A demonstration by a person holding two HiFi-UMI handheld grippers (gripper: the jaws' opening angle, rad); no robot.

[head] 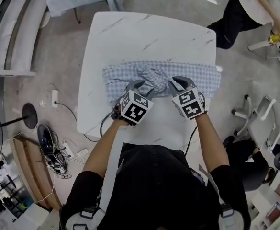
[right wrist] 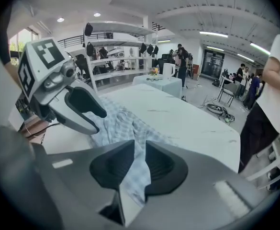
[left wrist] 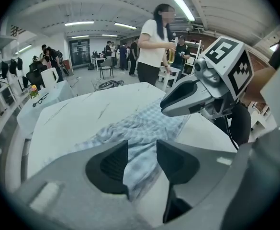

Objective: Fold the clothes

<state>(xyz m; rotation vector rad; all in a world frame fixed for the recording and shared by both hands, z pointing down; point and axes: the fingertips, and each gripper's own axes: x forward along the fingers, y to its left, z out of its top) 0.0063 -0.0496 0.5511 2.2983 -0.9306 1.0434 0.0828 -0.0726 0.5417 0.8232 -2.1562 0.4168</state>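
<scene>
My right claw [right wrist: 140, 164] pinches the blue-and-white checked fabric garment [head: 197, 75], bunched across the white marble-patterned desk [head: 130, 32], likely to draw a fold. My left claw [left wrist: 140, 159] stands spread, with the cloth loose between its jaws.

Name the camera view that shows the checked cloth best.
The head view: the whole checked cloth lies across the table. The left gripper view shows only a stretch between its parted jaws; the right gripper view, a fold pinched in its jaws.
</scene>
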